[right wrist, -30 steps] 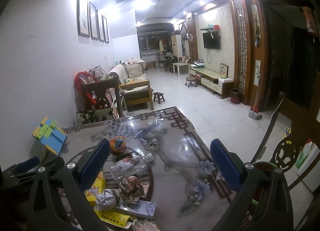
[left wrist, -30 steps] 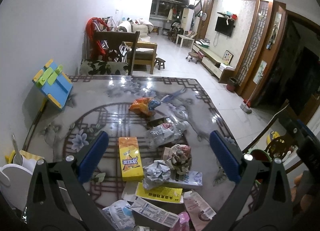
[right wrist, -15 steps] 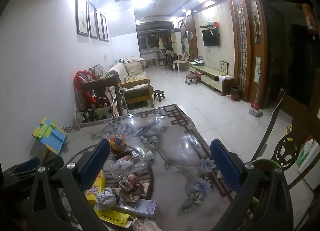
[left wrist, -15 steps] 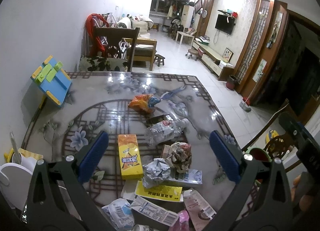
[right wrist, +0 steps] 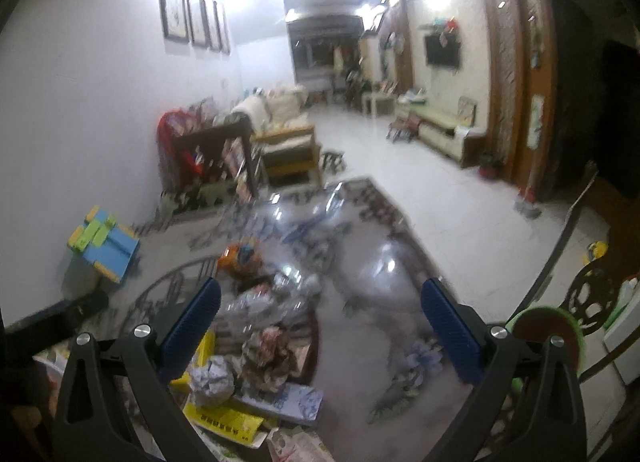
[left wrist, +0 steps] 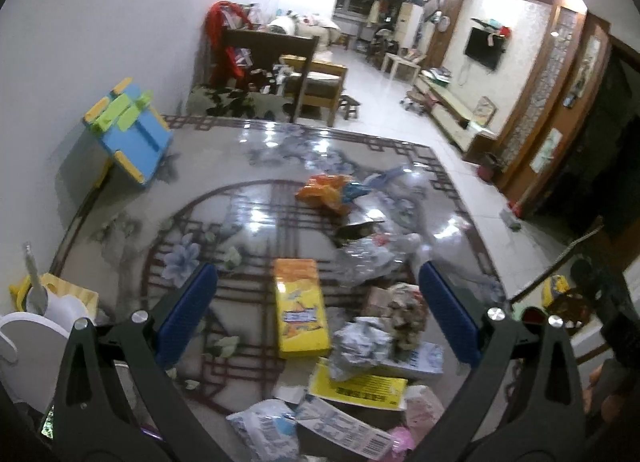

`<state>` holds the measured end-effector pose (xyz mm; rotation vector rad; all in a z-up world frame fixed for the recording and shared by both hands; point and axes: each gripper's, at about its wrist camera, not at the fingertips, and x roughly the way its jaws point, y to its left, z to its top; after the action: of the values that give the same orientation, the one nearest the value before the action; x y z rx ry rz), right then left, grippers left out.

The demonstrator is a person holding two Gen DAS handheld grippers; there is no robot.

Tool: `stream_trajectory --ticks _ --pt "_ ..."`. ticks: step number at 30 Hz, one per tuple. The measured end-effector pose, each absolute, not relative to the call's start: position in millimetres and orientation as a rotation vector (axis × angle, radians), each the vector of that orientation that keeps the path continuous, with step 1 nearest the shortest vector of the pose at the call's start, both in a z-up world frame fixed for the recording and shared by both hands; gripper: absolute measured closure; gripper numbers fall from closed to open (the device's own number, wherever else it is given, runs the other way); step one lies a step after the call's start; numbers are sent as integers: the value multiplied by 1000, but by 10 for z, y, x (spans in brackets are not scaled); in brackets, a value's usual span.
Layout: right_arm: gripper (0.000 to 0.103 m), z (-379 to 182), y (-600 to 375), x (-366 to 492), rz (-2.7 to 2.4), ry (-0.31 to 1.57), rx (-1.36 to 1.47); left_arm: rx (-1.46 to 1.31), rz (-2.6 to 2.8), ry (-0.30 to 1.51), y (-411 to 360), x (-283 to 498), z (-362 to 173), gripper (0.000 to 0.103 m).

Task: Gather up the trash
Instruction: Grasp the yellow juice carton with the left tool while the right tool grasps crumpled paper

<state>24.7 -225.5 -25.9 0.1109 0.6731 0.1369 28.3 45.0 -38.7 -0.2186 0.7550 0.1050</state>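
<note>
Trash lies scattered on a glossy patterned table (left wrist: 248,222). A yellow carton (left wrist: 300,308), a crumpled paper ball (left wrist: 360,344), a brown crumpled wad (left wrist: 404,314), a crushed clear bottle (left wrist: 372,256) and an orange wrapper (left wrist: 324,192) show in the left wrist view. My left gripper (left wrist: 318,316) hangs open above the carton and paper ball, holding nothing. My right gripper (right wrist: 320,326) is open and empty over the bottle (right wrist: 276,302) and brown wad (right wrist: 268,350); the paper ball (right wrist: 212,380) is lower left. The right wrist view is blurred.
A blue and yellow toy stand (left wrist: 128,130) leans at the wall on the table's left. A white mug and roll (left wrist: 36,322) sit at the near left corner. Flat papers and wrappers (left wrist: 356,386) lie at the near edge. A wooden chair (left wrist: 268,70) stands beyond the table.
Both cameras have tipped downward toward the trash pile, the right one moving fast enough to blur. Both grippers stay open; nothing on the table has shifted.
</note>
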Motion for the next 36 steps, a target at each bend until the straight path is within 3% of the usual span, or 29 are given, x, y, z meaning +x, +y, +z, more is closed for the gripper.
stream_trajectory --ticks 6,11,16,18,19,25,29,34,36 --pt "21 -961 -2073 777 255 941 206 -207 196 697 628 298 -493 4" --pt "21 -1308 -1857 1081 293 1027 224 -151 221 679 710 400 -579 4" --pt "24 -1619 -1654 1312 332 1105 181 -194 153 813 766 645 -846 4" --pt "39 -1715 -1627 1344 357 1134 178 -214 150 865 757 715 -967 4" --pt "51 -1754 -1626 1356 370 1144 187 -231 142 893 764 756 -1044 4" --pt "68 -1704 -1802 1380 415 1109 257 -265 82 1005 717 1045 -1443 4" --pt "69 -1533 -1951 1385 376 1049 239 -258 43 1084 591 1291 -1766 4" --pt "69 -1467 -2078 1409 343 1030 216 -253 49 1177 512 1493 -2133 15" --pt "69 -1476 -2088 1399 344 1033 222 -252 53 1194 502 1503 -2227 30"
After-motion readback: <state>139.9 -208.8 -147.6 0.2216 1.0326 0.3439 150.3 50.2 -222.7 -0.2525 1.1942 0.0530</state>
